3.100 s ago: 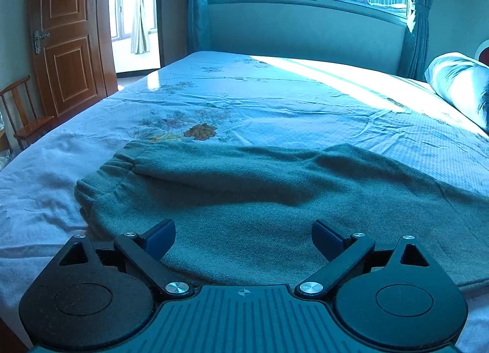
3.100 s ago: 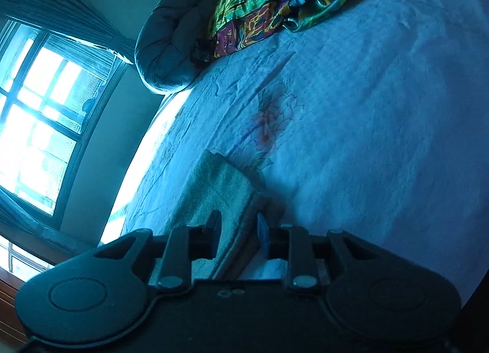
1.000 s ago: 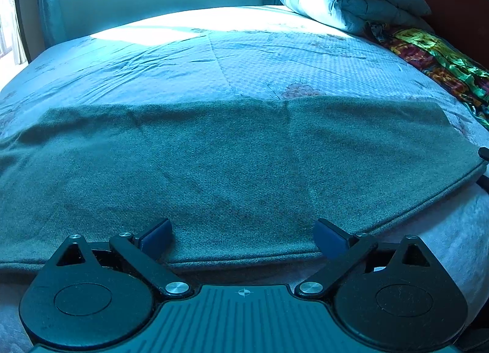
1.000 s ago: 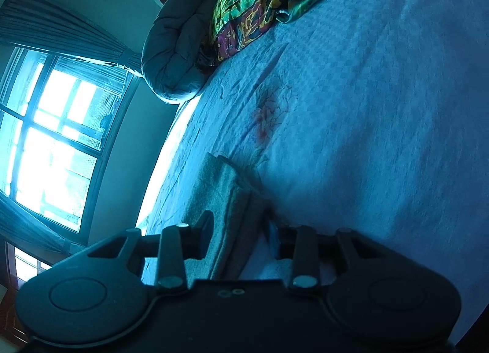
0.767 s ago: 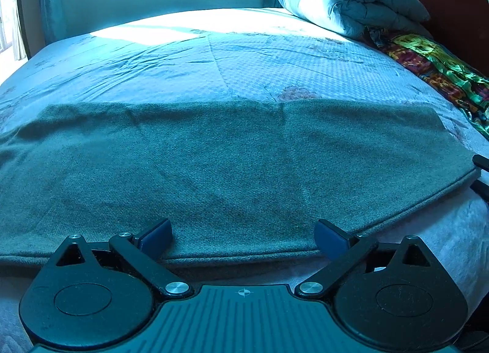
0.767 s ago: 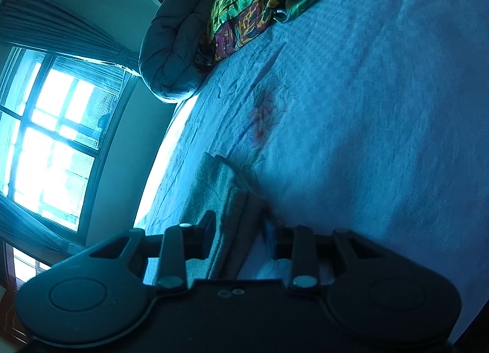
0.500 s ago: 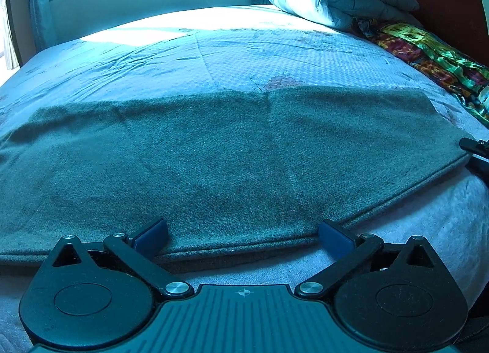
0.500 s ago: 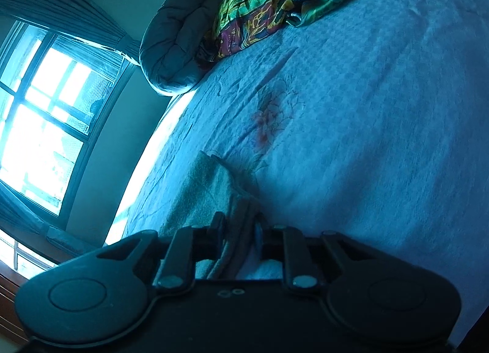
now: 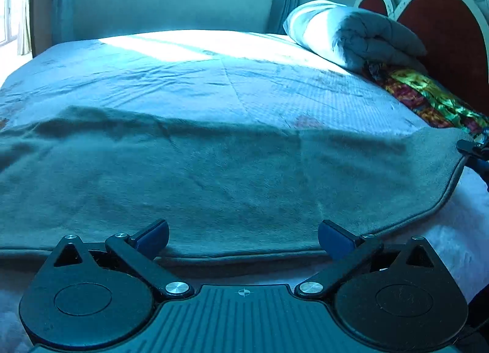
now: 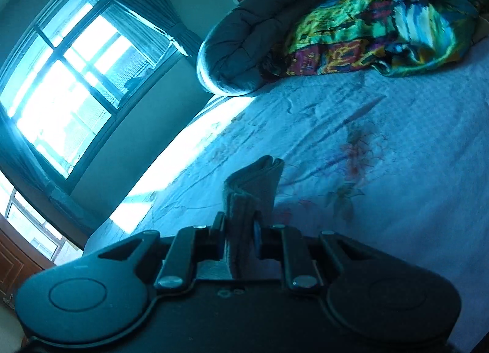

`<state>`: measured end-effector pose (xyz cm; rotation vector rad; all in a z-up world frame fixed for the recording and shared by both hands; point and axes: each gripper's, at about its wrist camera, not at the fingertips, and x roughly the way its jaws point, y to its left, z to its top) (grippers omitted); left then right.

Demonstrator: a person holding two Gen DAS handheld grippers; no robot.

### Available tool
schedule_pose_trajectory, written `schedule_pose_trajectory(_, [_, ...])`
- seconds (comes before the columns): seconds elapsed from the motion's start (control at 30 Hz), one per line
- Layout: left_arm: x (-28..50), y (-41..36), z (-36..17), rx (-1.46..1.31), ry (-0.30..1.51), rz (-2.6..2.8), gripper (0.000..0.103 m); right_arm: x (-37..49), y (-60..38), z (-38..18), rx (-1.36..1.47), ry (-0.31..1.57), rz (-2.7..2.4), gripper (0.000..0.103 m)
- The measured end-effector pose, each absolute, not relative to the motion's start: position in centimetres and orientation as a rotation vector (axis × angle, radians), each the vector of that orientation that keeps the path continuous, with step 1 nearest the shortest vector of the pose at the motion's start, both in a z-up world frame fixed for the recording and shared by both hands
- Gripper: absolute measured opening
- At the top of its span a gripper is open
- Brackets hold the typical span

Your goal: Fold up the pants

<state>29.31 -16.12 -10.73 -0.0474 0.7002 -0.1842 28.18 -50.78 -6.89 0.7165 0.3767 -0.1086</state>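
Blue-tinted fisheye pics, window point(image 10: 61, 102) glare blown out, edges warped, slight motion blur.

Legible text, labels, brands, numbers, signs: none on any surface in either view (the only mark is a small crosshair symbol, without lettering, moulded on the ribbed body of the left gripper point(image 9: 243, 236)).
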Motion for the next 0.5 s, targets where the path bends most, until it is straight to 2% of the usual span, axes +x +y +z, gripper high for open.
schedule_pose_trajectory(0.17, [27.5,-3.5,-10.0,-0.064,0.679,-0.022,0.103,31.1,-39.0,-2.0,0.534,0.342,0.091,0.009])
schedule_pose_trajectory(0.33, [24.4,9.2,-10.3,-0.12,0.681,0.199,0.103,33.9,-24.9,-3.3,0.437,0.427,0.297,0.01])
schedule_pose_trajectory(0.37, [23.9,11.4,-10.6,-0.146,0.686,0.238,0.103,34.2,-22.3,-4.2,0.425,0.456,0.337,0.014])
schedule_pose_trajectory(0.4, [23.5,13.5,-11.1,-0.177,0.695,0.275,0.103,34.4,-19.2,-5.7,0.418,0.496,0.407,0.023])
schedule_pose_trajectory(0.43, [23.2,15.3,-11.6,-0.207,0.709,0.296,0.103,34.7,-17.0,-7.2,0.398,0.539,0.478,0.043])
schedule_pose_trajectory(0.47, [22.8,16.8,-12.0,-0.236,0.712,0.314,0.103,35.1,-14.1,-9.0,0.34,0.658,0.552,0.043])
schedule_pose_trajectory(0.5, [22.5,18.3,-12.6,-0.264,0.719,0.337,0.103,34.7,-12.8,-10.1,0.326,0.709,0.541,0.016])
